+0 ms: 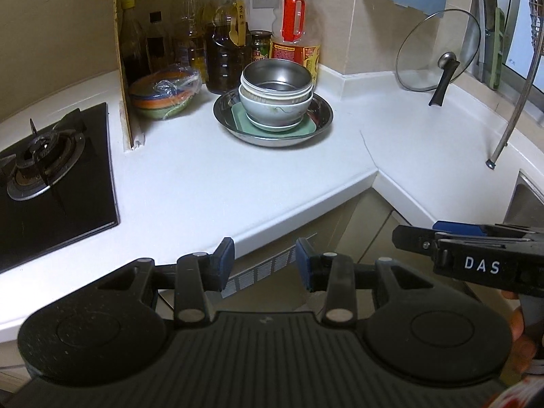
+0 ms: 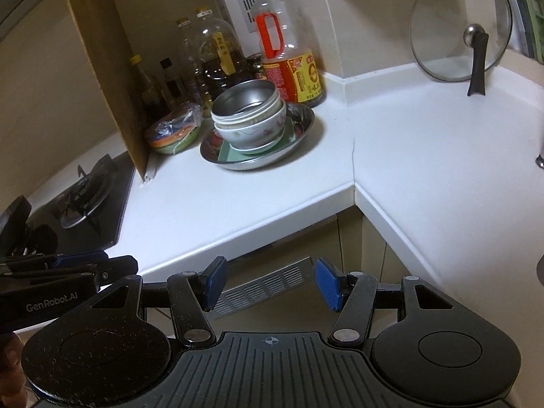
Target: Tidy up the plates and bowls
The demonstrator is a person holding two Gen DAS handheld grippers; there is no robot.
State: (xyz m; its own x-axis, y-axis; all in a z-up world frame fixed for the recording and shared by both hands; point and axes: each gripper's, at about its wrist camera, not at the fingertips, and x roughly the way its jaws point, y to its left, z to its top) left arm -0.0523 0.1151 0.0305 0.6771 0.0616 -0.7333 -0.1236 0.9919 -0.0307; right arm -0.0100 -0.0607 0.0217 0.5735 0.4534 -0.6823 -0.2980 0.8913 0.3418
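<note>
- Black plastic, blue-padded: left gripper, nearest item, held off the front edge of the counter; jaws parted, nothing between the pads.
- Black plastic, blue-padded: right gripper, just beside the left one on its right; jaws parted wider, likewise empty.
- White countertop, L-shaped, directly ahead of both grippers; the stretch nearest them bare.
- Black gas hob, ahead and to the left of the left gripper, set into the counter.
- Stainless shallow dish, well ahead of both grippers toward the corner; it carries the whole stack.
- Pale green square plate, lying in the dish, with a small white plate on it.
- White patterned bowl, upright on the plates, further white bowls nested inside.
- Steel bowl, topmost, seated in the white ones.
- Coloured bowls in plastic wrap, just left of the dish, a separate bundle.
- Oil and sauce bottles, behind the stack against the wall.
- Glass lid, far right, leaning on the wall.
- Status, as judged: crockery is gathered and nested largest-to-smallest; no loose plate or bowl shows, so the task looks done or nearly so, grippers standing clear.
</note>
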